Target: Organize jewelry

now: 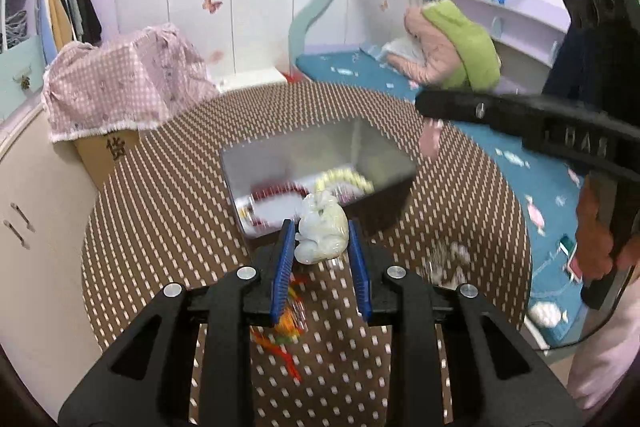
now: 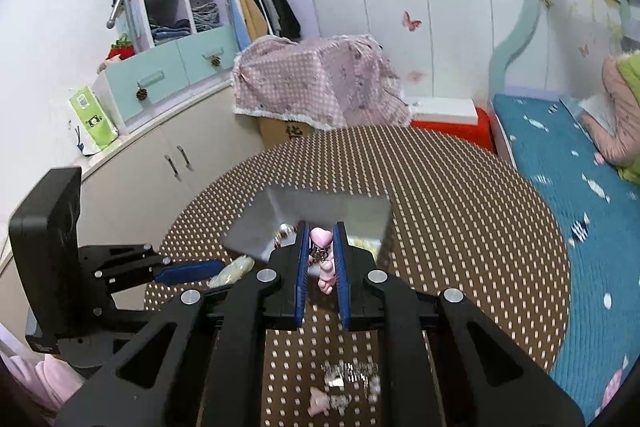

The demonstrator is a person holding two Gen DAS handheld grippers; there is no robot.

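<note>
My left gripper (image 1: 319, 233) is shut on a small clear bag of pale white-green jewelry (image 1: 322, 233), held just in front of the open metal box (image 1: 312, 143) on the round dotted brown table (image 1: 168, 195). The box holds a red beaded piece (image 1: 276, 189) and a yellow beaded piece (image 1: 344, 179). My right gripper (image 2: 321, 239) is shut on a pink heart charm with a chain (image 2: 321, 247), held over the near rim of the same box (image 2: 320, 207). The left gripper also shows in the right wrist view (image 2: 224, 273).
An orange and yellow piece (image 1: 286, 327) lies on the table under my left gripper. A silvery sparkly piece with a pink charm (image 2: 344, 383) lies near the table's front. A bed with a blue cover (image 2: 568, 187) is to the right, and a pink-checked covered box (image 2: 316, 87) stands behind.
</note>
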